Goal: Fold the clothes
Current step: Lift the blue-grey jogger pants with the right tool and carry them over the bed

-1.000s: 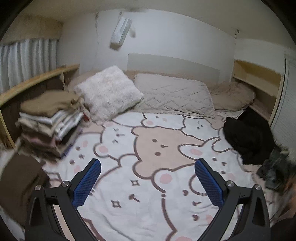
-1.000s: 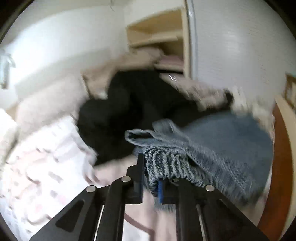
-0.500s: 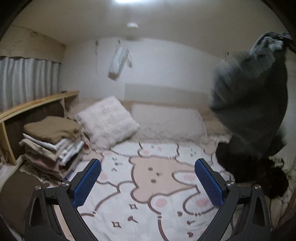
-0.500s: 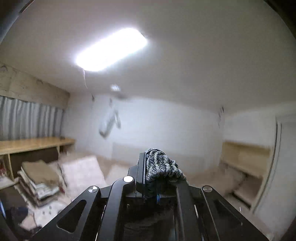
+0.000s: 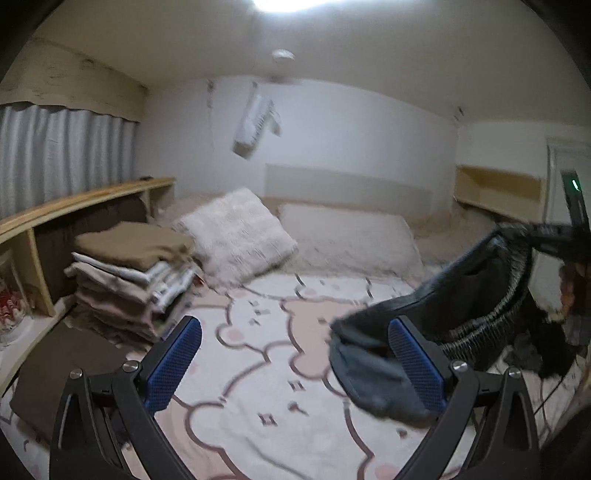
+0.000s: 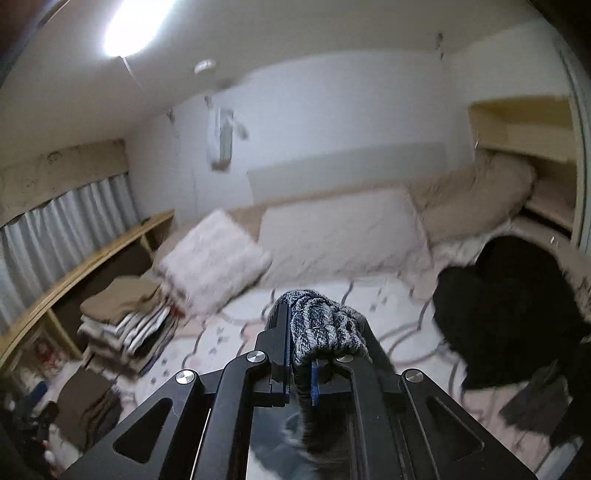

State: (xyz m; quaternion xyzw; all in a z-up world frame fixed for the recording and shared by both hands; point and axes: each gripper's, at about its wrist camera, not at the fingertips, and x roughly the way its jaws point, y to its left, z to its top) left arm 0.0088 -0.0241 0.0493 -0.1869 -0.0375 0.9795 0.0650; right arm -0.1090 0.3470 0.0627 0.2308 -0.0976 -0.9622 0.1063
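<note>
While folded stack (image 5: 129,273) flanks pillows (image 5: 236,236), black heap (image 6: 509,310) crowds bedspread (image 5: 266,354).

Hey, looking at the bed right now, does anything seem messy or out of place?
Yes. A black heap of clothes lies crumpled on the right side of the bed, unlike the neat folded stack on the left. The right gripper holds a grey knit garment dangling unfolded over the blanket.

A home bedroom. A bed (image 5: 280,369) spread with a cartoon bear blanket fills the floor, pillows (image 5: 347,236) lined along its head at twelve o'clock. Grey curtains (image 5: 62,155) hang at ten o'clock above a low wooden shelf (image 5: 85,199). A stack of folded clothes (image 5: 129,277) sits at nine o'clock, and a ceiling light (image 6: 129,29) glows overhead.
</note>
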